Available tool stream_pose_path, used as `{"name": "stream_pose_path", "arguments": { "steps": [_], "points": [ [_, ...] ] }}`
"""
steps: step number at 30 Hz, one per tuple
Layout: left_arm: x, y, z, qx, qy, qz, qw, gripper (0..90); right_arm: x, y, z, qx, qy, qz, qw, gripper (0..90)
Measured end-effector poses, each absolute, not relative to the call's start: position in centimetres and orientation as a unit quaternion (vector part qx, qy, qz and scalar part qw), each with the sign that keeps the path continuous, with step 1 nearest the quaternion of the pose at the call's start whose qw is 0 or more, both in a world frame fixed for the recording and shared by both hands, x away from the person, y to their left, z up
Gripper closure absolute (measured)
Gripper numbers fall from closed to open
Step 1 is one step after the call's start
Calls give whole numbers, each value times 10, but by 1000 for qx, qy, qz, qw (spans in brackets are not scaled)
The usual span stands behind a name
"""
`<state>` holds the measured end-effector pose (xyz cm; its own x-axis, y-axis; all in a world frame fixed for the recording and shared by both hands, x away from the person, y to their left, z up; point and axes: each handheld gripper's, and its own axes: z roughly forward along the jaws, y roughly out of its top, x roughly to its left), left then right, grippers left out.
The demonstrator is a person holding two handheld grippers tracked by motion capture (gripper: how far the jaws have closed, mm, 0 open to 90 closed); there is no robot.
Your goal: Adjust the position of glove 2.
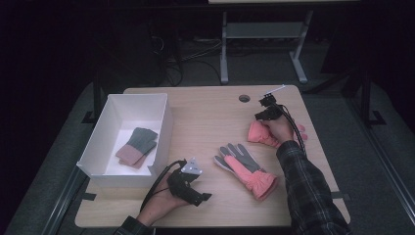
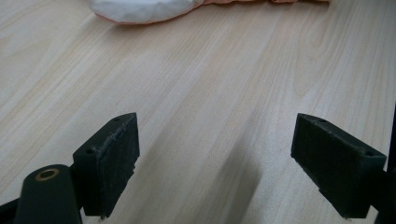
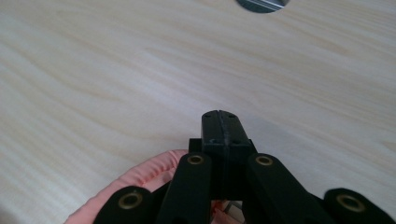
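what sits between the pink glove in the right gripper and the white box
The flat pink and grey glove lies near that line. Otherwise bare wooden table separates the held pink glove, right gripper and white box.

Dark plaid sleeve [image 1: 309,191], black cabled grippers

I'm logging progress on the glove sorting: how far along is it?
Done: a green and brown glove pair lies in the white box. In hand: the right gripper is shut on one pink glove. Left: the other pink and grey glove lies on the table.
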<state>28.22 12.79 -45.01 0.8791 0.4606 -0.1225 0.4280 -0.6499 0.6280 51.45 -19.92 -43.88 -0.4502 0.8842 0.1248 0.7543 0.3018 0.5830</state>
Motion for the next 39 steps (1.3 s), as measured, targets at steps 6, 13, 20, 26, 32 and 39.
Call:
{"name": "stream_pose_path", "arguments": {
  "steps": [6, 13, 20, 26, 32, 39],
  "points": [
    [282, 128, -451, 909, 244, 24, 338, 150, 500, -195, -436, 489, 817, 292, 93, 900],
    [282, 128, -451, 909, 245, 24, 337, 150, 481, -194, -436, 469, 832, 285, 80, 900],
    [282, 127, -452, 908, 246, 21, 338, 150, 458, -199, -436, 459, 837, 290, 64, 900],
    [283, 128, -452, 908, 249, 20, 338, 150, 437, -208, -435, 454, 841, 287, 65, 900],
    [283, 128, -452, 908, 249, 18, 337, 150, 419, -220, -435, 459, 836, 295, 49, 900],
    [283, 128, -452, 907, 248, 19, 339, 151, 397, -232, -433, 458, 836, 297, 52, 900]
  ]
}}
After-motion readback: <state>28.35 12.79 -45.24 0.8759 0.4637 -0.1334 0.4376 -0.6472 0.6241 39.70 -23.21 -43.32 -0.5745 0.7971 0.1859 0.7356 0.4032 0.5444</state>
